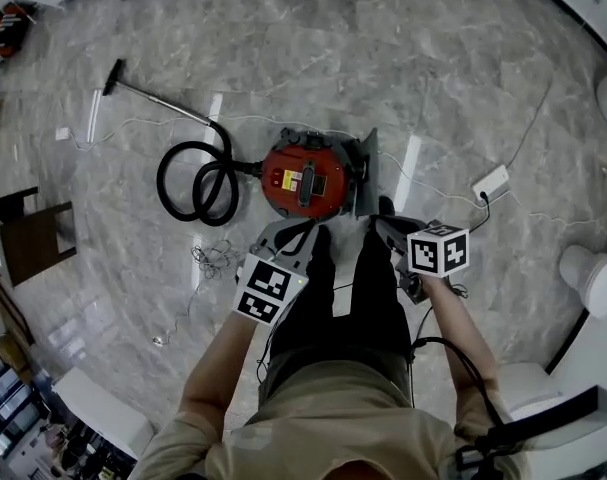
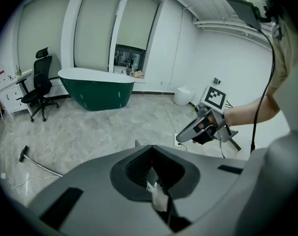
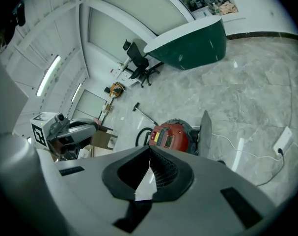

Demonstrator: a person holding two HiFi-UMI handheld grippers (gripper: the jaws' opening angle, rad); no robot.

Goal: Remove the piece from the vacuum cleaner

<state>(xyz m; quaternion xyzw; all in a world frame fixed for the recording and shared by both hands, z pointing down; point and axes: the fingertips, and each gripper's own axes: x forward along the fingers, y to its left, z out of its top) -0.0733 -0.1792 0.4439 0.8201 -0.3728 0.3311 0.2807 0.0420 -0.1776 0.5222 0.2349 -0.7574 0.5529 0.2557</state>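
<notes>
The red vacuum cleaner stands on the marble floor ahead of the person's feet, and it also shows in the right gripper view. A flat grey piece stands on edge against its right side. Its black hose coils to the left and ends in a wand. My left gripper hangs just short of the vacuum, jaws together and empty. My right gripper is near the grey piece, also shut with nothing in it.
A white power strip and thin cables lie on the floor to the right. A green bathtub and a black office chair stand further off. A dark wooden stool is on the left, and white fixtures on the right.
</notes>
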